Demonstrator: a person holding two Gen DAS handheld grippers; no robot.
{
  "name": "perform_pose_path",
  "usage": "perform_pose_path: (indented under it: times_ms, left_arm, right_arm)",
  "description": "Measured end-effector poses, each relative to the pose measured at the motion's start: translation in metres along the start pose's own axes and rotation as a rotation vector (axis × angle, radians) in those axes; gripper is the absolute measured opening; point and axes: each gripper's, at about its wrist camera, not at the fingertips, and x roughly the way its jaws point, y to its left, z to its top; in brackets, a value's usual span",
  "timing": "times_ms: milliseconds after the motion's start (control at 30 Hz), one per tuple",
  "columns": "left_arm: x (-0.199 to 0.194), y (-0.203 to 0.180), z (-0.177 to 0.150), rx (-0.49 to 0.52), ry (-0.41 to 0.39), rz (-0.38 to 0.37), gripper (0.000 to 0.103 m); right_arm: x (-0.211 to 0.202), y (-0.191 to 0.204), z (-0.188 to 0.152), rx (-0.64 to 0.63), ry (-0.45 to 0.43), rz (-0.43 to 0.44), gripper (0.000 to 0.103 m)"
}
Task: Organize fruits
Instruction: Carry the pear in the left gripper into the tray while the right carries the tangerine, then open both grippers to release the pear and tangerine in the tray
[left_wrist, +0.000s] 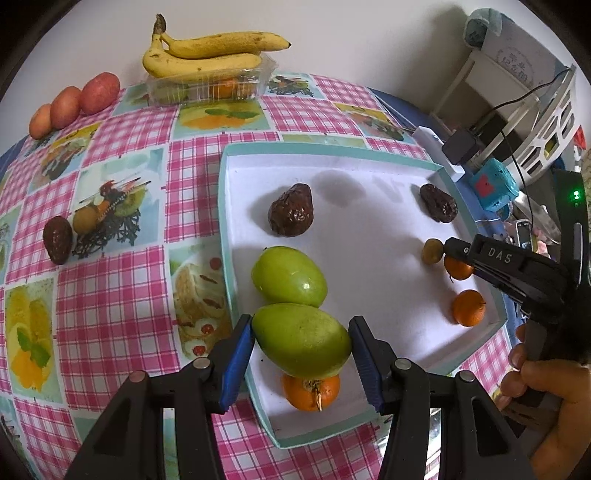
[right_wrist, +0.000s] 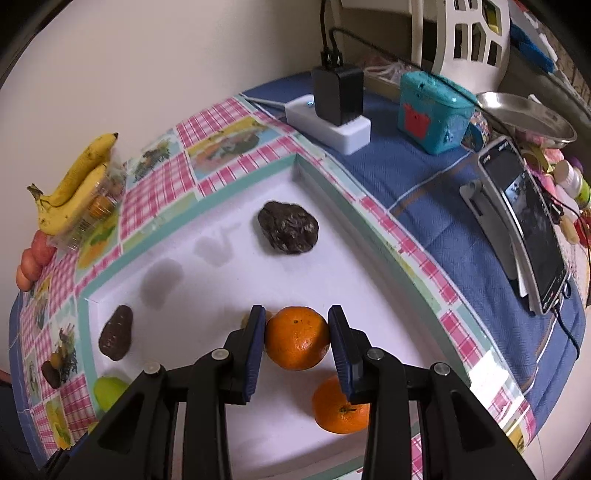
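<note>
White tray (left_wrist: 369, 258): two green mangoes (left_wrist: 290, 277), three oranges (left_wrist: 468, 307), two avocados (left_wrist: 291, 215).

Bright, even light; soft shadows, strong fisheye edge distortion

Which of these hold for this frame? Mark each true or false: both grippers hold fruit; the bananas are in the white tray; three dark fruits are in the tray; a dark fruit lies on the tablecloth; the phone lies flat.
1. Left gripper brackets a green fruit, right gripper an orange: true.
2. Bananas in the white tray: false, they rest on a clear container by the wall.
3. Three dark fruits in the tray: false, two.
4. A dark fruit lies on the tablecloth: true.
5. Phone lies flat: false, it is propped on a stand.
</note>
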Motion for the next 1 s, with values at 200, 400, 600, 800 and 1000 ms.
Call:
perform_pose_path:
  times_ms: [200, 400, 600, 800, 1000]
  left_arm:
    - [0.004, 0.004, 0.001, -0.01, -0.001, -0.012, 0.055]
    - [0.005, 0.003, 0.003, 0.007, 0.001, -0.012, 0.056]
    - [0.002, 0.004, 0.004, 0.017, 0.005, -0.02, 0.057]
    - [-0.006, 0.01, 0.007, 0.005, -0.008, -0.029, 0.059]
    - [-0.017, 0.024, 0.012, -0.04, -0.021, -0.042, 0.06]
  right_arm:
    - [0.006, -0.002, -0.001, 0.006, 0.004, -0.022, 0.036]
    - [0.006, -0.003, -0.001, 0.016, 0.005, -0.021, 0.037]
    - [0.003, 0.001, 0.001, 0.002, -0.001, -0.03, 0.04]
    - [-0.006, 0.003, 0.003, 0.008, -0.031, -0.025, 0.048]
    - [-0.012, 0.013, 0.003, -0.008, -0.044, -0.005, 0.048]
